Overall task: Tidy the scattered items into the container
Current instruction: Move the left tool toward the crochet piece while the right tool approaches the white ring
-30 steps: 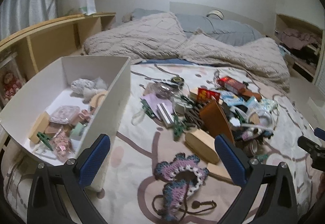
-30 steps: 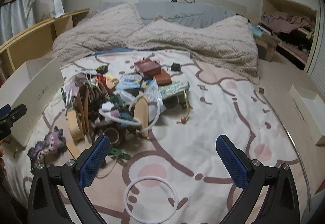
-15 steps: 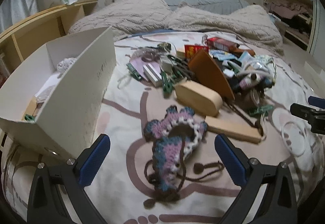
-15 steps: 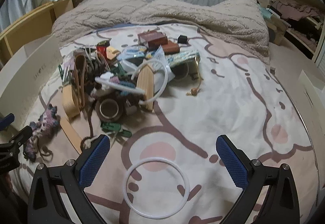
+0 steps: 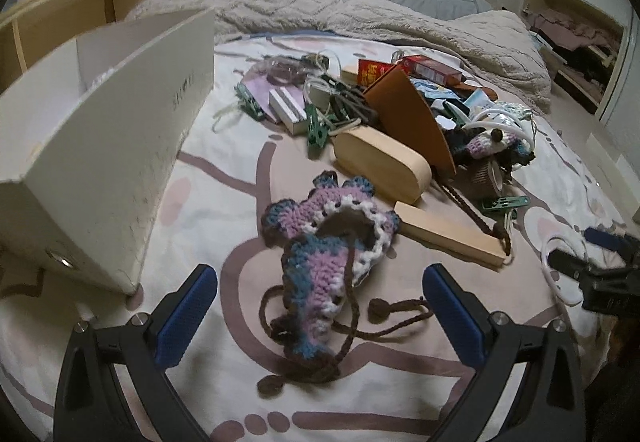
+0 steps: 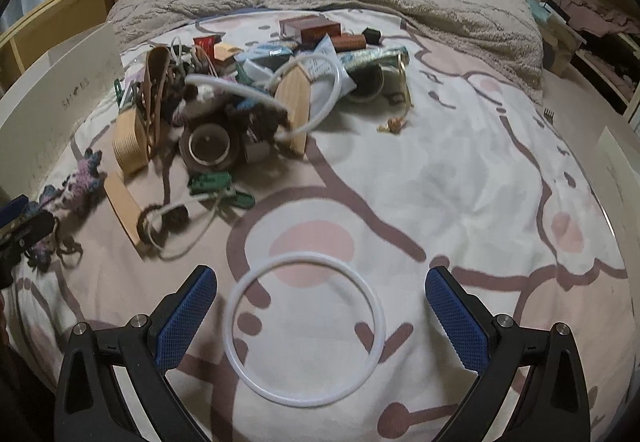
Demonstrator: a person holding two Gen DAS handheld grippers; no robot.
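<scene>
Hanging low over the bed sheet (image 5: 224, 201), the left gripper (image 5: 320, 316) had its fingers spread wide and held nothing; a crochet pouch (image 5: 324, 242) in purple, blue and white lay flat on the sheet between them, its brown cord trailing toward the camera. The white box (image 5: 120, 145) stood just to the left of the pouch, not touching it. The right gripper (image 6: 322, 316) was also wide open and empty, and a white ring (image 6: 305, 328) lay on the sheet between its fingers. A pile of small things (image 6: 224, 109) sat further back on the bed, with a wooden block (image 5: 448, 240) and a green clip (image 5: 504, 202) at its near edge.
</scene>
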